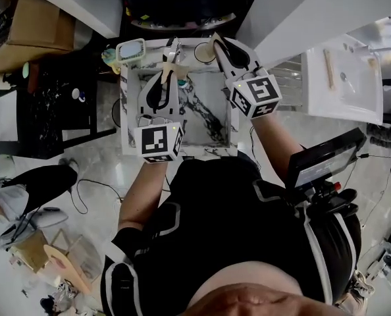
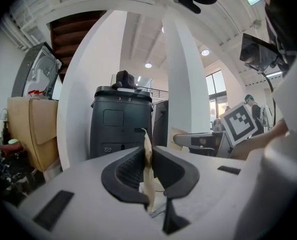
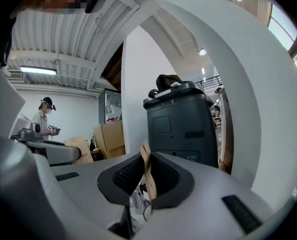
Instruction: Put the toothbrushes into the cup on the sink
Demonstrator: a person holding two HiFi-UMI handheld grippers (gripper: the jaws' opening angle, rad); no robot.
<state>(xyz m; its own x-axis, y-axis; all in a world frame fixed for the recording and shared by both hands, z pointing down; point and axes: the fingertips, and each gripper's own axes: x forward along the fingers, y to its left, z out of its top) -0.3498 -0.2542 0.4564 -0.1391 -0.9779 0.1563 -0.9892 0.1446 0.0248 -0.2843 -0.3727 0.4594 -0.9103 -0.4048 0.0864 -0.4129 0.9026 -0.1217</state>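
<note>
The marble sink [image 1: 208, 114] lies below me in the head view. A round white cup [image 1: 204, 52] stands on its back rim. My left gripper [image 1: 171, 71] reaches over the basin's back left, shut on a beige toothbrush [image 1: 174, 66]. In the left gripper view the toothbrush handle [image 2: 147, 171] stands upright, pinched between the dark pads of the left gripper [image 2: 147, 156]. My right gripper [image 1: 216, 43] hovers right next to the cup. It is shut on a second beige toothbrush [image 3: 148, 176], which shows between the pads of the right gripper [image 3: 147, 171]; the head view hides this one.
A faucet [image 1: 172, 45] rises at the sink's back edge, with a teal-rimmed dish [image 1: 131, 50] to its left. A white counter [image 1: 347, 78] lies to the right and a cardboard box [image 1: 31, 28] at far left. A black bin [image 2: 121, 119] stands ahead.
</note>
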